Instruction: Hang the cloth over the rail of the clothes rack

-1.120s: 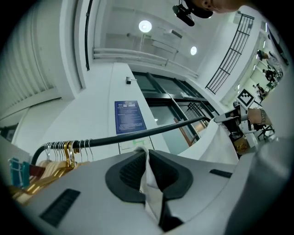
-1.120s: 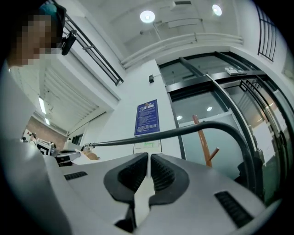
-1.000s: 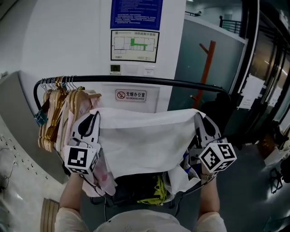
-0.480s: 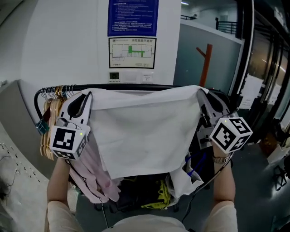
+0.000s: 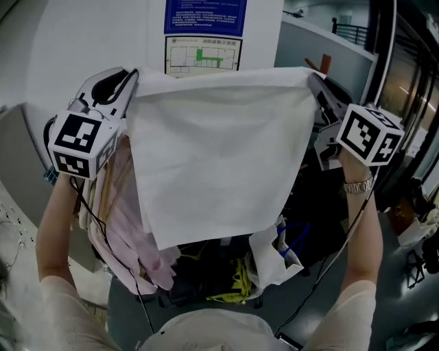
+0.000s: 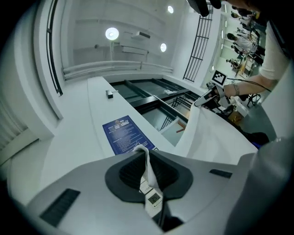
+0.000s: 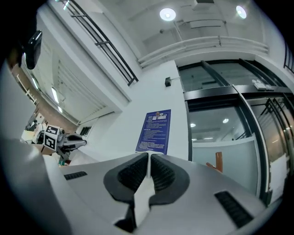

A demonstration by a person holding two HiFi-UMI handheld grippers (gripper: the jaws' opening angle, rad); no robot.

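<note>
A white cloth (image 5: pixel 219 151) hangs spread out flat between my two raised grippers. My left gripper (image 5: pixel 127 74) is shut on its top left corner, and a care tag shows between the pads (image 6: pixel 147 176). My right gripper (image 5: pixel 317 77) is shut on the top right corner, where a strip of cloth (image 7: pixel 141 195) is pinched. The cloth (image 6: pixel 216 137) stretches toward the far right gripper (image 6: pixel 209 94) in the left gripper view. The black rail of the clothes rack is hidden behind the cloth; only a dark bit of its left bend (image 5: pixel 46 127) shows.
A pink garment (image 5: pixel 130 236) hangs at the rack's left end. Dark bags, a yellow item (image 5: pixel 240 284) and a white bag (image 5: pixel 271 257) lie under the rack. A blue notice (image 5: pixel 204 15) is on the white wall behind. An orange stand (image 5: pixel 326 64) is at the back right.
Both grippers have lifted the cloth from below the rail to well above it. The cloth now covers the rail and the wall signs that showed before.
</note>
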